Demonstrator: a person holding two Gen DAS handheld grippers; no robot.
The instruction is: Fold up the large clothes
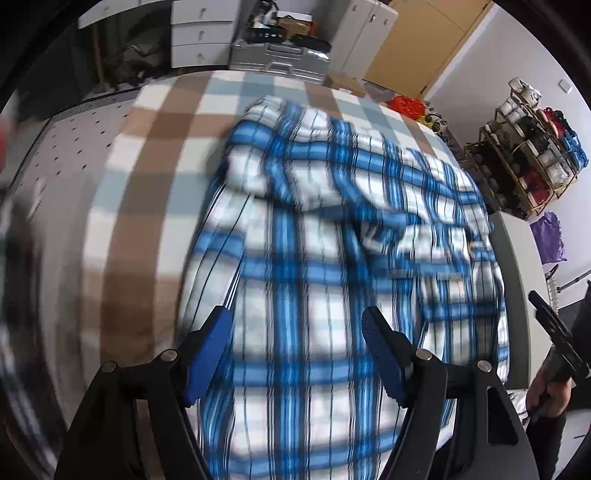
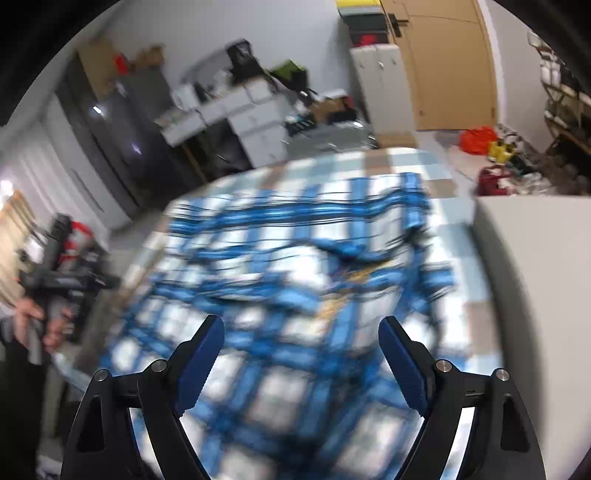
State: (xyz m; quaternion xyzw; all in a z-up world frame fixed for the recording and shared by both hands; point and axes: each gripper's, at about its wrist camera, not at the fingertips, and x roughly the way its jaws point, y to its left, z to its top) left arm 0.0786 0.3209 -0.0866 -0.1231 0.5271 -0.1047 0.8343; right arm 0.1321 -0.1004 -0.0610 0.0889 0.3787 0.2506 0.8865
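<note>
A large blue-and-white plaid shirt [image 1: 332, 229] lies crumpled on a table covered with a brown, white and pale-blue checked cloth [image 1: 155, 147]. My left gripper [image 1: 297, 325] is open and empty, hovering over the near part of the shirt. In the right wrist view the same shirt [image 2: 295, 266] appears blurred by motion on the checked cloth [image 2: 424, 166]. My right gripper [image 2: 301, 332] is open and empty above the shirt's near side. The right gripper also shows at the right edge of the left wrist view [image 1: 557, 343], and the left one at the left edge of the right wrist view [image 2: 62, 273].
A grey perforated surface [image 1: 70, 147] lies left of the table. A silver case [image 1: 277, 59] and white drawers [image 1: 199, 33] stand behind it. A shelf of sundries [image 1: 532, 147] is at the right. A grey box surface [image 2: 535, 258] sits right of the shirt.
</note>
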